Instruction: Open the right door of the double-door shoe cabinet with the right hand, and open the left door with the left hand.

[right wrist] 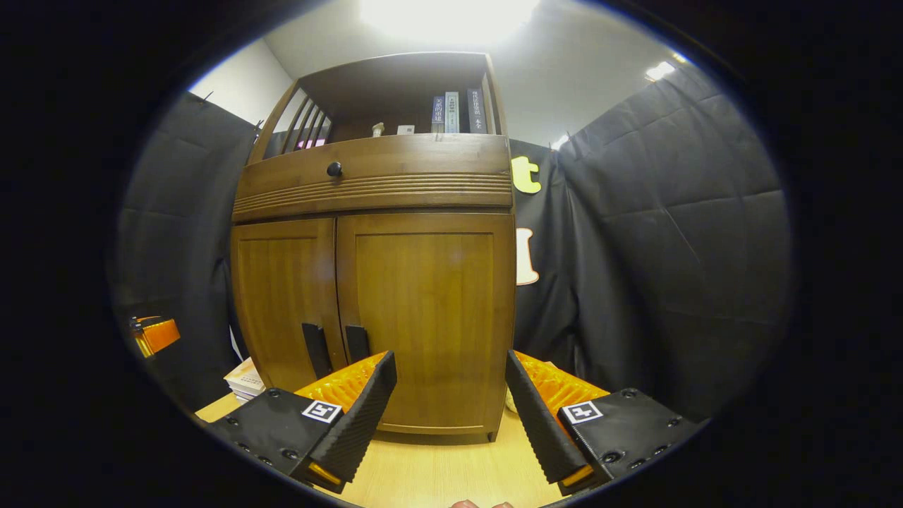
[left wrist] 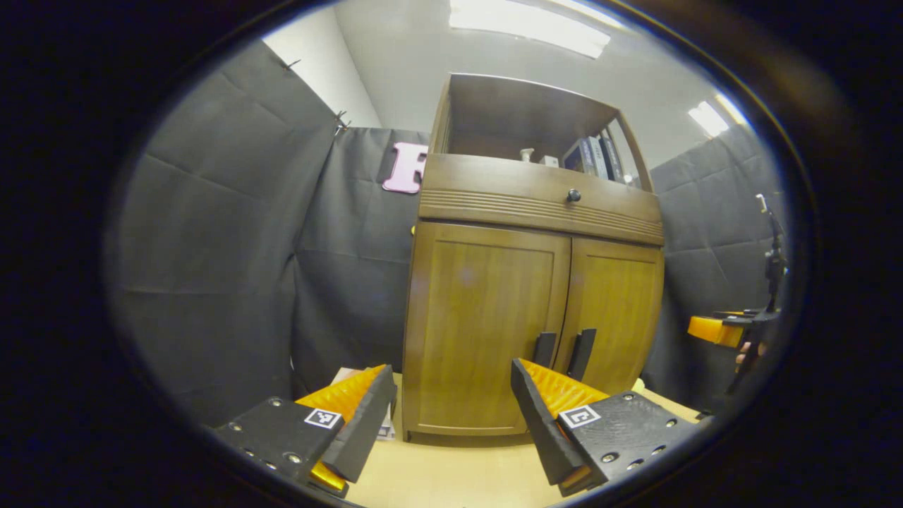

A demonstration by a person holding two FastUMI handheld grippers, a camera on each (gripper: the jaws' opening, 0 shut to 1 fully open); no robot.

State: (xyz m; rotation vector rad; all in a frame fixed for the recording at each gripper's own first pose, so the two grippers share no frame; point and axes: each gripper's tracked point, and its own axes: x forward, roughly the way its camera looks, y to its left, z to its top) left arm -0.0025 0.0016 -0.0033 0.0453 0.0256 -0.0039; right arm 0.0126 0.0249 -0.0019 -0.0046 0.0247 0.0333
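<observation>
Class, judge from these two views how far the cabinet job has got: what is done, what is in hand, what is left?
Done: nothing; the right door and left door sit closed. In hand: the right claw and left claw hang open before the cabinet, gripping nothing. Left: take the right handle and the left handle, and swing both doors out.

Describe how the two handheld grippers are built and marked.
Left gripper and right gripper match: two wedge-shaped fingers with ribbed inner faces, each on a flat bolted plate bearing a square black-and-white tag. No cables visible.
</observation>
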